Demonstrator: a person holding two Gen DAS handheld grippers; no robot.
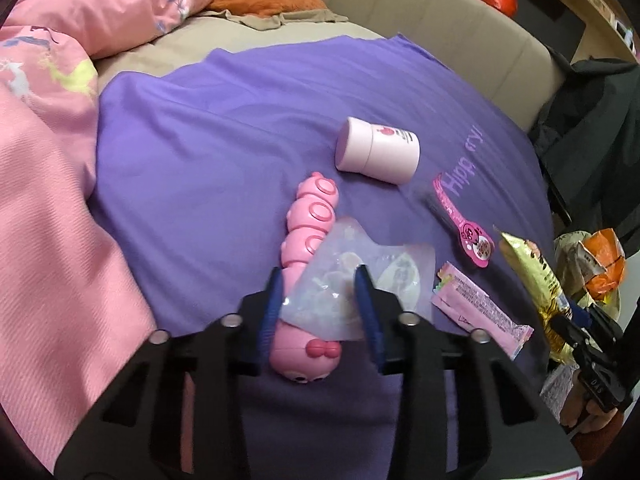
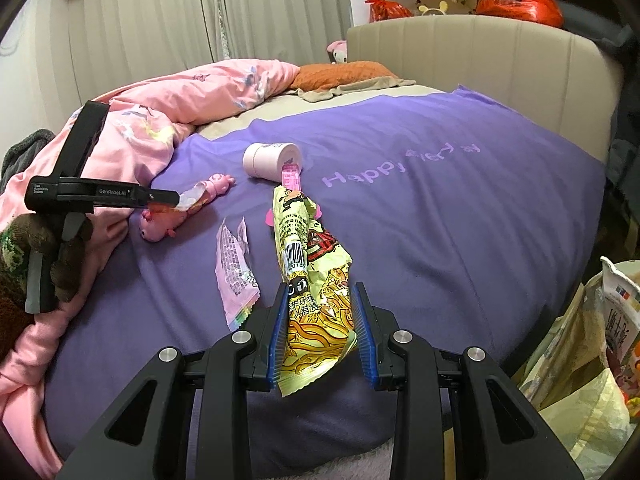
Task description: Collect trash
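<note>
Two grippers work over a purple sheet (image 2: 460,220). The left gripper (image 1: 320,292) pinches a clear wrapper (image 1: 340,276) between its blue pads; no earlier view is given, so only the grip itself can be told. That wrapper is thin, crumpled and see-through, lying across the near end of a pink caterpillar toy (image 1: 308,264) whose long axis runs near to far. The right gripper (image 2: 322,332) is pressed onto a yellow noodle packet (image 2: 316,280), glossy and creased, with a barcode on its side; its long axis runs from the pads away toward the far side, the far end tilted slightly left. On the sheet between the two grippers lies a flat pink wrapper (image 2: 234,268), free of both. Farther off a pale pink tub (image 1: 376,150) lies on its side, with a pink tag (image 1: 464,220) near it. A pink quilt (image 1: 60,160) is bunched on the left, and a bag of wrappers (image 2: 600,340) stands at the right edge.
</note>
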